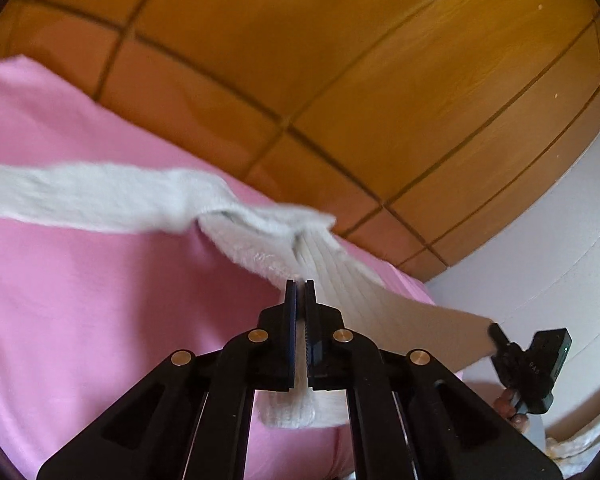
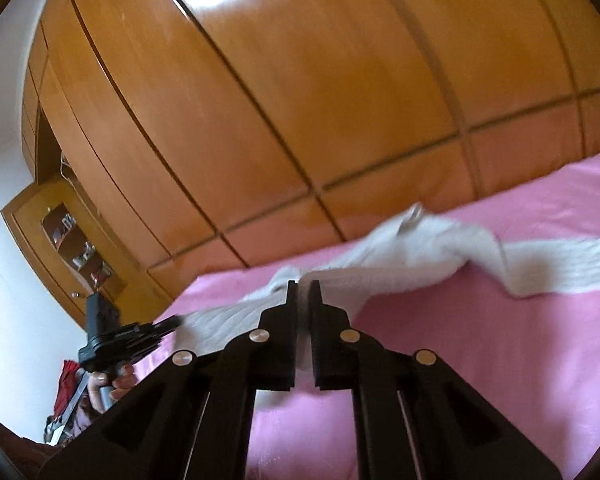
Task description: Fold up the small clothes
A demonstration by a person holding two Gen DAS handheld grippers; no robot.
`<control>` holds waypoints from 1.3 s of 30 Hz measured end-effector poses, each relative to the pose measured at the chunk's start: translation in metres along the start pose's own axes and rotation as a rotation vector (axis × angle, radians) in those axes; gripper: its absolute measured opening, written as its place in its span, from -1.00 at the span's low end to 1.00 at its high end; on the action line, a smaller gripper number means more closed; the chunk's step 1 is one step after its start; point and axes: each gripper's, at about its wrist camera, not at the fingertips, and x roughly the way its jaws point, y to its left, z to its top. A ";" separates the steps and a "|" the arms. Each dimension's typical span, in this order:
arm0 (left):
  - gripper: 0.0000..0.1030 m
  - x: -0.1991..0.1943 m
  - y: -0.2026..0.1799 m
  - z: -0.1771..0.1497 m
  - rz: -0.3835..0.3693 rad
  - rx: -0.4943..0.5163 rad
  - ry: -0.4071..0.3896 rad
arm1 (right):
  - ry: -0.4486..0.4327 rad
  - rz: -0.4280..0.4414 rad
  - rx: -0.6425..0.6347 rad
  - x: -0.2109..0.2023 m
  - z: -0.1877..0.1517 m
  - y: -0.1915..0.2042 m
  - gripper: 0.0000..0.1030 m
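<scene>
A white sock (image 1: 100, 196) is stretched above a pink bedsheet (image 1: 80, 320). My left gripper (image 1: 300, 284) is shut on the sock's ribbed cuff end. The right gripper (image 1: 496, 332) shows at the lower right of the left wrist view, gripping the same cuff's other corner. In the right wrist view, my right gripper (image 2: 304, 286) is shut on the sock (image 2: 420, 248), whose foot part trails right over the sheet (image 2: 480, 360). The left gripper (image 2: 172, 322) shows at the left there, holding the cuff edge.
A wooden wardrobe (image 1: 340, 60) with panelled doors fills the background behind the bed; it also shows in the right wrist view (image 2: 300, 100). A small shelf niche (image 2: 80, 248) and a white wall (image 2: 4, 260) are at the left. Red cloth (image 2: 66, 384) lies low left.
</scene>
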 end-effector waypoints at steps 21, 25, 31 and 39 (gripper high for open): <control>-0.42 0.000 0.094 -0.086 0.402 -0.090 0.121 | 0.444 -0.476 0.087 0.009 -0.155 -0.103 -0.38; 0.07 -0.025 0.123 -0.055 0.623 -0.088 -0.031 | 0.361 -0.510 0.013 0.007 -0.134 -0.092 -0.14; 0.07 -0.015 0.163 -0.013 0.861 0.022 -0.096 | 0.419 -0.352 -0.125 0.074 -0.141 -0.039 -0.05; 0.17 0.024 0.194 0.020 0.943 0.322 -0.058 | 0.496 -0.216 -0.171 0.152 -0.151 0.006 0.08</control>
